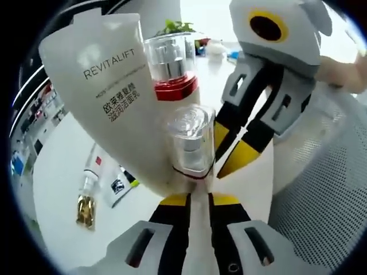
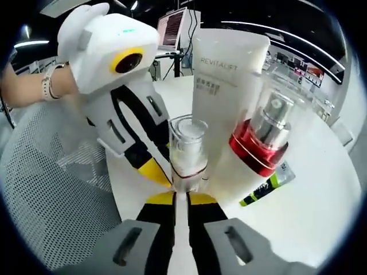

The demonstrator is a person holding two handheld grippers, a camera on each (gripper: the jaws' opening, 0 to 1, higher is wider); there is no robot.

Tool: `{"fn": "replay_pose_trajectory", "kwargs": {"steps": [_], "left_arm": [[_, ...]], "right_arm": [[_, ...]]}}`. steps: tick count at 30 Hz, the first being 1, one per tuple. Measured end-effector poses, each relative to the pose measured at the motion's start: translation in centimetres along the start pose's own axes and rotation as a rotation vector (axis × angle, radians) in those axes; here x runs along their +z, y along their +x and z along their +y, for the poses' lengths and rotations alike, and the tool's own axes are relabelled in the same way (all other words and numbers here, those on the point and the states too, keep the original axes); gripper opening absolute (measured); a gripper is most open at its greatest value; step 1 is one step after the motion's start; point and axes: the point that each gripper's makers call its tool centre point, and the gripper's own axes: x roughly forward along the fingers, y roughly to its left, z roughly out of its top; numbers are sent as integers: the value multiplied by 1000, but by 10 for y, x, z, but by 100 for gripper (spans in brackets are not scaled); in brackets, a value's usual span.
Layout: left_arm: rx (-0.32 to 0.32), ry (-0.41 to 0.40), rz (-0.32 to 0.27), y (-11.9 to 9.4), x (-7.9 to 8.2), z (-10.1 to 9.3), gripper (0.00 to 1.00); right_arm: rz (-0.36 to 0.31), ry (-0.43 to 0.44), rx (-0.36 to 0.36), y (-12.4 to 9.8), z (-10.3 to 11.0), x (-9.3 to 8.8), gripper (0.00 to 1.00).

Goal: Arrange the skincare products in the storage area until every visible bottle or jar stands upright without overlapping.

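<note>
A small clear pump bottle (image 1: 192,140) (image 2: 186,150) stands upright on the white table, just past both grippers' tips. My left gripper (image 1: 199,197) (image 2: 153,171) is shut, its yellow tips at the bottle's base on one side. Opposite it, my right gripper (image 2: 180,197) (image 1: 229,152) is shut too, with its tips low against the other side. Behind the small bottle stand a white REVITALIFT tube (image 1: 109,97) (image 2: 229,80) and a clear bottle with a red band (image 1: 172,71) (image 2: 261,140), close together.
A white mesh basket (image 1: 321,189) (image 2: 51,189) sits right beside the bottles. A gold-capped tube (image 1: 86,200) and a flat sachet (image 1: 117,186) lie on the table. A green-and-black tube (image 2: 266,186) lies by the red-banded bottle. A person's hand (image 2: 34,86) holds the left gripper.
</note>
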Motion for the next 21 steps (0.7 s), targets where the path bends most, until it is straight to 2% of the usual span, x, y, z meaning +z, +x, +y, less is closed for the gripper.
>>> {"fn": "replay_pose_trajectory", "kwargs": {"steps": [21], "left_arm": [[-27,7,11,1,-1,-4,6]], "right_arm": [[20,-5,-10,1,-2,-4,7]]}}
